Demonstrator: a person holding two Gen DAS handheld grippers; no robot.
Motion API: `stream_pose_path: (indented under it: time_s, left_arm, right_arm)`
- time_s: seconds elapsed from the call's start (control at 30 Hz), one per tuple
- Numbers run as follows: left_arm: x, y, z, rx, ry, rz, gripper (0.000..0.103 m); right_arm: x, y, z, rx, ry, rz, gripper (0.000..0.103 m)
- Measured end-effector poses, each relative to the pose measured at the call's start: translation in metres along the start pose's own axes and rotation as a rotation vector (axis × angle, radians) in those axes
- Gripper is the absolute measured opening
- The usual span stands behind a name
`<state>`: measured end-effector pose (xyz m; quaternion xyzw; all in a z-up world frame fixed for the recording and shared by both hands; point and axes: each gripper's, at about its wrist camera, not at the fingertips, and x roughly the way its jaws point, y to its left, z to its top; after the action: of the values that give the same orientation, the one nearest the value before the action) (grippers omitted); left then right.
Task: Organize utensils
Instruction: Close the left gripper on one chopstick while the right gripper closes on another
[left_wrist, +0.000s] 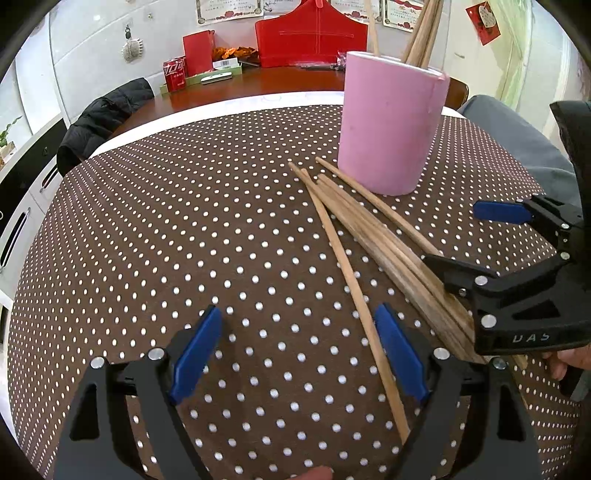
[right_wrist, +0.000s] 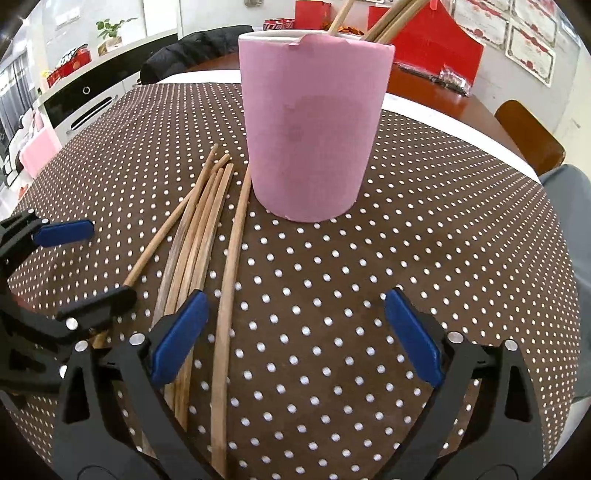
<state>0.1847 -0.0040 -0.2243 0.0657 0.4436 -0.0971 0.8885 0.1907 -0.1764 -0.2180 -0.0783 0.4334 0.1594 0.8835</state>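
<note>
The chopsticks standing in the pink cup (left_wrist: 391, 125) are cut off by the top edge in both views, and the cup's wall hides their lower ends. Nearer than the cup, the loose chopsticks (right_wrist: 199, 236) on the cloth run under the black arms of the right gripper (right_wrist: 295, 336), so their near ends are unseen. Behind the cup, the print on the wall certificates (right_wrist: 532, 59) is too small to read

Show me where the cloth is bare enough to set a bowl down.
Free: the dotted cloth left of the loose chopsticks, out to the jacket-side table edge; also the stretch right of the pink holder toward the white edge. Crowded: in front of the holder, where chopsticks fan out and both open grippers hover.
</note>
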Motion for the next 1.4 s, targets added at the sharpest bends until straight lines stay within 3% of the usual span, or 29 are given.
stream_pose_path:
  time_s: [0.13,0.33,0.4,0.43,0.5,0.87,0.9,0.93,0.97,1.0,1.2,1.4]
  left_arm:
    - [0.008,0.004,0.014,0.016,0.021,-0.001,0.084]
    - [0.025,0.012,0.04,0.042,0.053,-0.012,0.084]
    - [0.027,0.011,0.044,0.054,0.049,-0.022,0.078]
    - [0.027,0.01,0.045,0.058,0.048,-0.028,0.076]
    - [0.026,0.009,0.048,0.076,0.046,-0.035,0.066]
    - [0.031,0.007,0.048,0.086,0.032,-0.038,0.067]
    - [0.032,0.007,0.05,0.094,0.032,-0.049,0.059]
    - [0.034,0.005,0.055,0.101,0.029,-0.061,0.05]
    - [0.032,0.004,0.055,0.118,0.022,-0.057,0.028]
    - [0.03,0.0,0.054,0.14,0.017,-0.043,0.008]
    - [0.021,0.012,0.039,0.082,0.018,-0.078,0.006]
    - [0.016,0.008,0.027,0.138,0.016,-0.038,0.007]
  right_arm:
    - [0.002,0.001,0.009,0.003,0.001,0.015,0.074]
    - [0.012,0.009,0.022,0.011,0.001,0.016,0.062]
    - [0.013,0.014,0.025,-0.002,-0.004,0.028,0.05]
    - [0.013,0.016,0.027,-0.012,-0.004,0.039,0.035]
    - [0.011,0.026,0.027,-0.063,0.012,0.048,0.028]
    - [0.021,0.021,0.035,-0.024,-0.04,0.057,0.026]
    - [0.022,0.023,0.037,-0.036,-0.037,0.053,0.025]
    - [0.023,0.024,0.039,-0.037,-0.032,0.065,0.016]
    - [0.023,0.026,0.04,-0.041,-0.028,0.073,0.007]
    - [0.02,0.027,0.037,-0.045,-0.026,0.075,0.006]
    - [0.008,0.019,0.025,-0.002,-0.01,0.169,0.006]
    - [0.0,0.027,0.012,-0.054,0.05,0.134,0.007]
